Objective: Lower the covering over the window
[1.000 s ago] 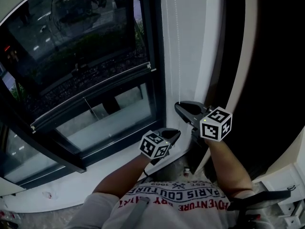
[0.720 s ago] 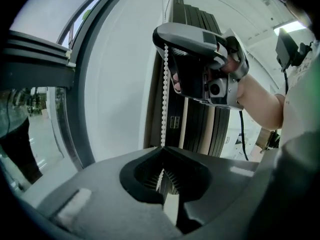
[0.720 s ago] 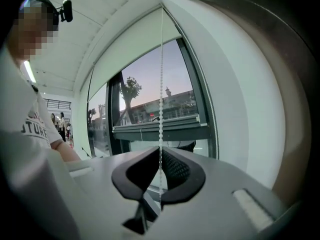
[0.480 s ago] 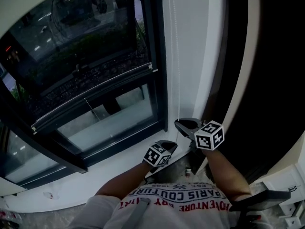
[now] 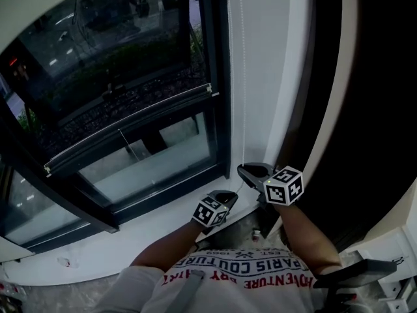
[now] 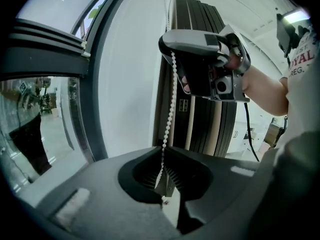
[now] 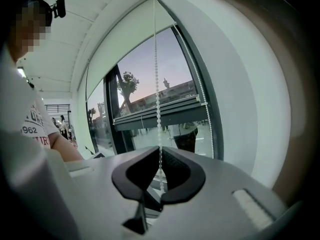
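Beaded white cord, the bead chain (image 5: 242, 109), hangs straight down the white wall strip (image 5: 270, 77) just right of the window (image 5: 117, 77). It belongs to the pale blind (image 7: 130, 39), which covers only the top of the window; sky, a tree and rooftops show through the bare glass under it.

Right gripper (image 5: 247, 170): right of the window's lower corner, higher on the chain than the other. In the right gripper view (image 7: 160, 156) the jaws are clamped on the chain, beads running up from the pinch.

Left gripper (image 5: 228, 196): just below, beside the window's bottom corner, over the white sill (image 5: 130, 240). In the left gripper view (image 6: 163, 156) the jaws have just been opening and stand a narrow slit apart. The chain (image 6: 170, 99) threads down between them, and its end shows just past the pads. The same view shows the right gripper (image 6: 170, 43) above, chain dropping from its tip.

Away from the window, behind that right gripper, dark upright panels (image 6: 200, 124) stand stacked on edge.
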`<state>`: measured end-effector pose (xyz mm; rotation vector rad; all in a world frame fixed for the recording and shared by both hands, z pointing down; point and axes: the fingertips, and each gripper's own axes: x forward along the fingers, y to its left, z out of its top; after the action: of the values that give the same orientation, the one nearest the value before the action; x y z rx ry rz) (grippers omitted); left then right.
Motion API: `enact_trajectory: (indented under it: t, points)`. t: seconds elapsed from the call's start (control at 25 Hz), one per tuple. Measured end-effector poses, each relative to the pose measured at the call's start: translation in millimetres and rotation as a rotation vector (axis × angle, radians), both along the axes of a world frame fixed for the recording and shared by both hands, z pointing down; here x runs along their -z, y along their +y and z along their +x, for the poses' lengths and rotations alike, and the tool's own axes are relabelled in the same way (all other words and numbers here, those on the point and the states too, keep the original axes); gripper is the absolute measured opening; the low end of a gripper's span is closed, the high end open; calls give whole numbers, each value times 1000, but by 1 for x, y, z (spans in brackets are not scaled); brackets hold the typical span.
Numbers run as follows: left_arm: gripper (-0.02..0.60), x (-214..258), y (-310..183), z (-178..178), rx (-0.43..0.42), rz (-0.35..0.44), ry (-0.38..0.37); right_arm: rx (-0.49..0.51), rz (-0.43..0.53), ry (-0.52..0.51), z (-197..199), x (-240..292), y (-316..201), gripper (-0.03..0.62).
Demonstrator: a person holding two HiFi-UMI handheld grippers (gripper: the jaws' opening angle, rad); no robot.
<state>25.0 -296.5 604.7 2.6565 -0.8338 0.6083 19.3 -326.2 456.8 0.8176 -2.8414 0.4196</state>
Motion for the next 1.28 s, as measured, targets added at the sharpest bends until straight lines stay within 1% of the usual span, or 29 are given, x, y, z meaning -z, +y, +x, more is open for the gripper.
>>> enact_trajectory:
  t: [0.16,0.32,0.52,0.64,0.72,0.84,0.96,1.16,1.28]
  points:
    - [84,26,-3,-13,13,37,41,-6,-5,-15,2,2,0,18]
    - [107,69,-7,-23,-22,78,102,-7,-2,-17,1,2,3,18]
    - [107,143,-16,-29,-46,161,195,-1,-6,-19,-2,1,9,18]
    - [107,193,-23,-22,-73,212,247,4,-5,-20,-3,2,11,18]
    - [107,222,-27,-15,-104,229,284,8,-5,-21,-4,3,12,18]
    - [107,259,-29,-2,-155,249,313,11,-9,-23,-4,3,15,18]
    - [107,294,-35,7,-182,284,335,13,-6,-30,-4,5,15,18]
    - [106,331,-44,14,-186,285,393,23,-13,-37,-7,3,20,18]
    - [92,345,-47,14,-166,280,399,34,-10,-27,-10,4,23,18]
